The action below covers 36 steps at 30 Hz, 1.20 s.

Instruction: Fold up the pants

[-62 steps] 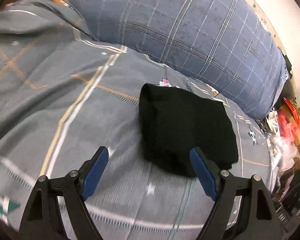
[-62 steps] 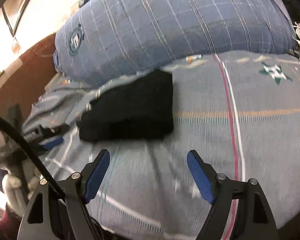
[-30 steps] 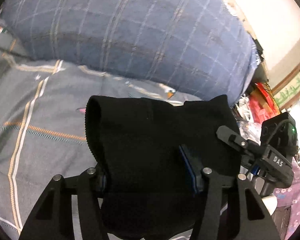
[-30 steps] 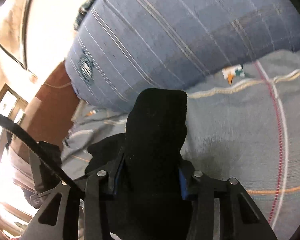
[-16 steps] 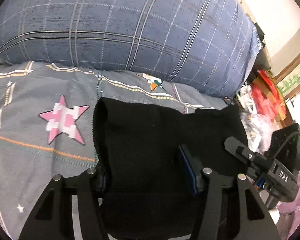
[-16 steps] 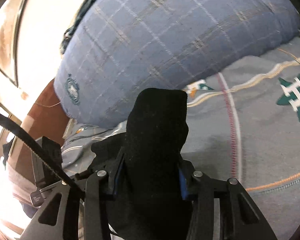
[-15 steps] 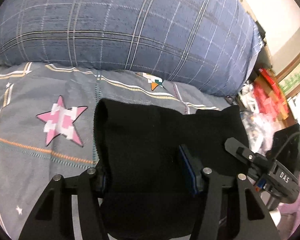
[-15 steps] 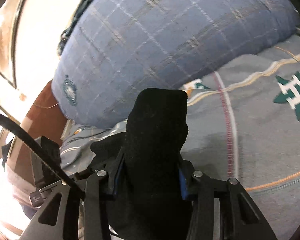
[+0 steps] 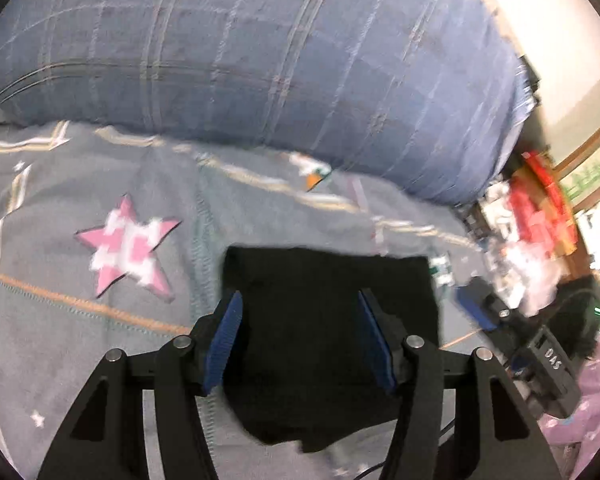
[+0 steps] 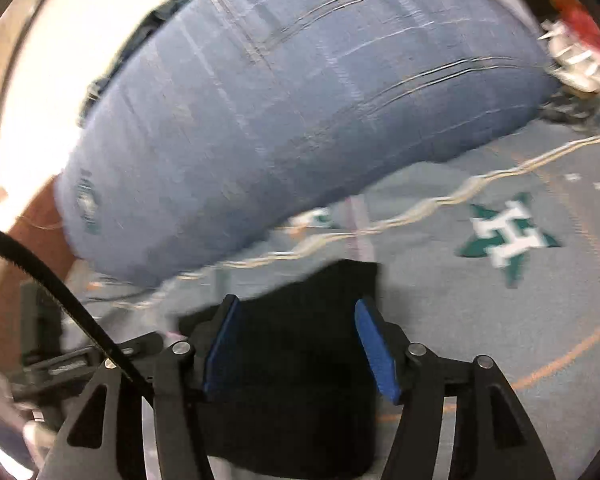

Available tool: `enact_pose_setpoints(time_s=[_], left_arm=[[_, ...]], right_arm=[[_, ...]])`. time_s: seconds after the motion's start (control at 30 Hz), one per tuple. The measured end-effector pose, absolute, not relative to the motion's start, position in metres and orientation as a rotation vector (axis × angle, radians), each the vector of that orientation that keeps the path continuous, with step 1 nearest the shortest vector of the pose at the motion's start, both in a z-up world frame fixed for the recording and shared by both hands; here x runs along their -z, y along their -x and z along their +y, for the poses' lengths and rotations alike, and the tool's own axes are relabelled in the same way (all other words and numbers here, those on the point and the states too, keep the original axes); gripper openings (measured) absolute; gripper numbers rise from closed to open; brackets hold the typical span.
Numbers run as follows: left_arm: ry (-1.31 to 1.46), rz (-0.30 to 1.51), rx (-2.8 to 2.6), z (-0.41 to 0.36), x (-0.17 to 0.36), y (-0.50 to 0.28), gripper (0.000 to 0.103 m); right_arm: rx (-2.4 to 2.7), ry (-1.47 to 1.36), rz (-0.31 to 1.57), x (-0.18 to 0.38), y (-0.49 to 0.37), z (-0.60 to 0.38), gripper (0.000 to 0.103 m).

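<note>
I see the black pants [image 9: 328, 320] lying folded in a flat bundle on the grey bed sheet [image 9: 80, 340], just in front of the big blue checked pillow [image 9: 260, 60]. My left gripper [image 9: 300, 338] is open, with its blue pads on each side of the pants and a gap showing. My right gripper [image 10: 298, 346] is open too, above the same bundle [image 10: 300, 380]. A pink star [image 9: 130, 244] is printed on the sheet to the left.

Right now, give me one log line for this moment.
step: release after fold | left gripper: open | right gripper: open | pants: folded, on bed
</note>
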<state>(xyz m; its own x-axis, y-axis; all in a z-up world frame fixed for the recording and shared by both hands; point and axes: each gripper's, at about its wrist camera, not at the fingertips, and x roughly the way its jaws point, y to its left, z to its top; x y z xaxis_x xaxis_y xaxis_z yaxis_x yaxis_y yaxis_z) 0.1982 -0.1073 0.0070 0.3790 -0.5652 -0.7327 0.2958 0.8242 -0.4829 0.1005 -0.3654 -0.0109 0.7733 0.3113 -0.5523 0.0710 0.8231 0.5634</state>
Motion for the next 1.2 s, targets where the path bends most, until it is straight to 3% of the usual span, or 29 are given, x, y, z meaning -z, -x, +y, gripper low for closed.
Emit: enact_pose_setpoints(time_s=[0.2, 0.27, 0.37, 0.63, 0.97, 1.13, 1.2], left_arm=[[0.167, 1.146, 0.438, -0.142, 0.046, -0.227, 0.063], [0.240, 1.194, 0.444, -0.136, 0.067, -0.232, 0.068], [0.298, 1.188, 0.475, -0.123, 0.054, -0.225, 0.067], [0.165, 0.975, 0.397, -0.071, 0.001, -0.127, 0.068], [0.066, 0.774, 0.212, -0.030, -0.011, -0.006, 0.072], [-0.005, 0.623, 0.114, -0.021, -0.038, 0.041, 0.093], [-0.032, 0.555, 0.077, -0.020, -0.051, 0.052, 0.095]], right_arm=[[-0.179, -0.734, 0.825, 0.052, -0.159, -0.369, 0.069], [-0.100, -0.737, 0.840, 0.071, -0.168, -0.378, 0.067], [-0.101, -0.746, 0.804, 0.063, -0.158, -0.382, 0.067], [-0.085, -0.596, 0.668, 0.015, -0.054, -0.352, 0.074], [-0.023, -0.450, 0.686, 0.046, 0.064, -0.259, 0.079], [-0.080, -0.378, 0.691, 0.034, 0.079, -0.221, 0.080], [-0.097, -0.343, 0.684, 0.029, 0.084, -0.208, 0.082]])
